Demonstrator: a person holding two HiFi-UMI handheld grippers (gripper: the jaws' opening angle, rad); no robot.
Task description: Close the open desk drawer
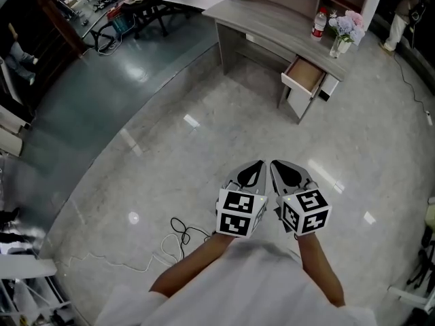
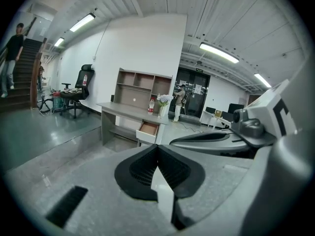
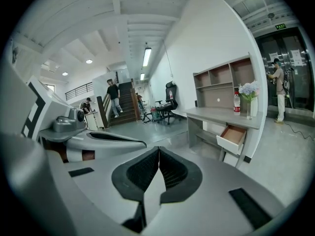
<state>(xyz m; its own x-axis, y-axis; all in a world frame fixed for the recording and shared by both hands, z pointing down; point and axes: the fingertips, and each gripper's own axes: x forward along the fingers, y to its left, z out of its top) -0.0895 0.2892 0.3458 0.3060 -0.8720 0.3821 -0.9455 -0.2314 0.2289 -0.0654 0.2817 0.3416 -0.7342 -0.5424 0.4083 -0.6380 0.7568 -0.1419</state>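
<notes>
Two units, left claw and right claw, are fully closed and empty. One drawer stands open below the tabletop, which carries one bottle and one flower vase.

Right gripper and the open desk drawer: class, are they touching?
Apart. The head view shows the right gripper well short of the drawer, with bare floor between.

The desk is grey, its drawer brown inside, the floor pale, the bottle apparently red-labelled.
</notes>
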